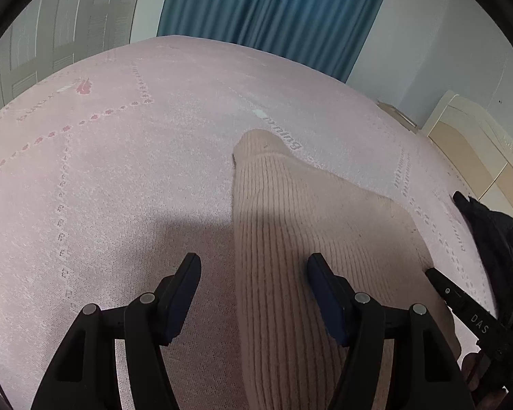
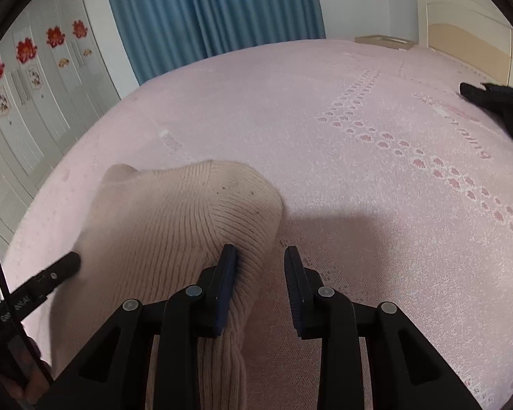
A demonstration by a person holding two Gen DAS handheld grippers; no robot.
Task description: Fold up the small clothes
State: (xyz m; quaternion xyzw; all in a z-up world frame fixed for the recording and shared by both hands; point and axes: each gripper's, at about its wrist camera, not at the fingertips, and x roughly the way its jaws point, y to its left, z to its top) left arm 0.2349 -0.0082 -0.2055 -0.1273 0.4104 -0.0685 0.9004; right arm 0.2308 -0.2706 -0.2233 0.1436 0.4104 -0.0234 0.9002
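A beige ribbed knit garment [image 1: 290, 225] lies partly folded on the pink bedspread [image 1: 119, 177].

A pink bedspread [image 1: 119, 177] carries a beige ribbed knit [image 1: 290, 225] and black garment [image 1: 489, 229].

The sweater [image 1: 290, 225] is a soft beige rib knit, matt and slightly fuzzy, lying on a bed [image 1: 119, 177] whose pink cover is a finely textured woven cloth with paler and darker woven-in motifs. Each hand-held gripper, left [image 1: 253, 270] and right [image 2: 260, 256], looks like matt black plastic with dull silver metal pins and ridged, dark blue rubbery pads [image 2: 294, 273]. At 12 o'clock hangs a blue curtain [image 2: 208, 7] of smooth pleated fabric, at 3 o'clock lies a matt black garment [image 1: 489, 235], and the headboard [image 2: 461, 24] looks like smooth cream-painted wood.
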